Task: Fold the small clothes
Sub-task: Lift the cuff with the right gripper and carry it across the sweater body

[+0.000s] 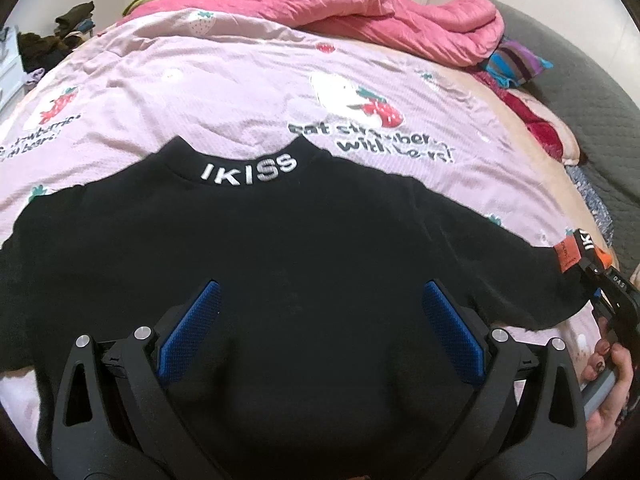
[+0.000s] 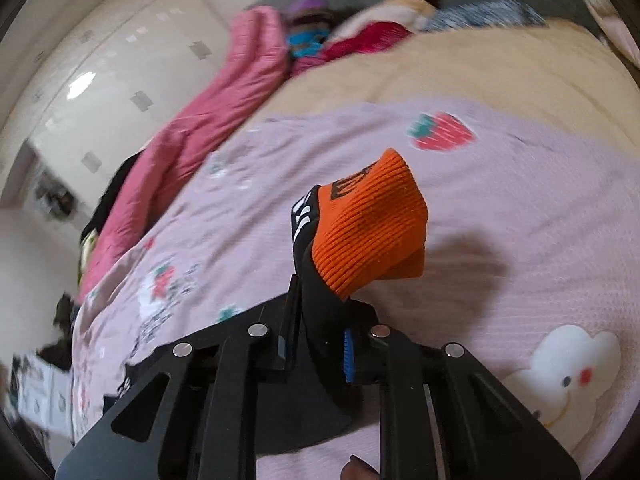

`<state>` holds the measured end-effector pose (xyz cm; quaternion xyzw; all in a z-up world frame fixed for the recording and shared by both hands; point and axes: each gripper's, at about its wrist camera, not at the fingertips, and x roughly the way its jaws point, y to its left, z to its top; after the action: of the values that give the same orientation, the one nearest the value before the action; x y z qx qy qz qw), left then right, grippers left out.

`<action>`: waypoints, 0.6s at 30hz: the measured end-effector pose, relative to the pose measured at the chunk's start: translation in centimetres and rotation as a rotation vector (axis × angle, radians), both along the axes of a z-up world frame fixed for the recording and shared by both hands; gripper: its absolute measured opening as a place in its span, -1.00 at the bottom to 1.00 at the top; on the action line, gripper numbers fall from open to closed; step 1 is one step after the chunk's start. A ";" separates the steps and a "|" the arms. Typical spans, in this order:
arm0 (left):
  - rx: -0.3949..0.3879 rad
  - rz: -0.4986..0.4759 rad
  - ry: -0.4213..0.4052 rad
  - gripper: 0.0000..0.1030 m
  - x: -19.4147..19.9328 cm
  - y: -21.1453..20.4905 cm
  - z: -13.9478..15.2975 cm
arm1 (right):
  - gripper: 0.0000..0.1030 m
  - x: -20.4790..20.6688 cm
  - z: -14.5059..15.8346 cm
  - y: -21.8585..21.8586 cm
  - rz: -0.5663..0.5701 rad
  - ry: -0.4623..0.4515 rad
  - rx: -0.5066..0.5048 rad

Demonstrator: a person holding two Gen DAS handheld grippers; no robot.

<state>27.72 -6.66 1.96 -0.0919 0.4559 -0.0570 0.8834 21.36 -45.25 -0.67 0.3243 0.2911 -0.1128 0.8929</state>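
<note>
A small black sweater [image 1: 280, 248] lies spread flat on the bed, its collar [image 1: 250, 168] lettered IKISS pointing away from me. My left gripper [image 1: 320, 286] hovers over the sweater's body, jaws wide open, blue pads [image 1: 192, 332] clear of the cloth. At the far right, my right gripper [image 1: 612, 292] grips the end of the sweater's sleeve [image 1: 576, 252]. In the right wrist view, my right gripper [image 2: 320, 312] is shut on the black sleeve, and its orange ribbed cuff [image 2: 368, 224] sticks out past the fingertips, lifted off the sheet.
The bed has a lilac strawberry-print sheet [image 1: 200, 92]. A bunched pink quilt [image 1: 360, 12] lies along the far side, with a striped cloth [image 1: 516, 60] and a grey padded surface [image 1: 580, 92] at the right. Clothes are piled at the far left [image 1: 52, 40]. A white wardrobe [image 2: 100, 60] stands behind.
</note>
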 end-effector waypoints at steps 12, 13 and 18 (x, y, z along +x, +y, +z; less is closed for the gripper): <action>-0.099 0.054 -0.033 0.84 -1.4 4.9 2.3 | -0.70 -0.2 5.3 7.6 0.238 -0.150 -0.114; -0.096 0.061 -0.038 0.84 -1.7 5.4 2.5 | -0.70 -0.3 5.6 8.3 0.255 -0.158 -0.118; -0.094 0.099 -0.055 0.84 -2.8 7.9 3.1 | -0.70 -0.4 6.6 11.6 0.326 -0.182 -0.166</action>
<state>24.92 1.21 5.10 -0.1543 0.4233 -0.0370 0.8920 20.97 -33.66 5.93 0.2070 0.2473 0.0392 0.9458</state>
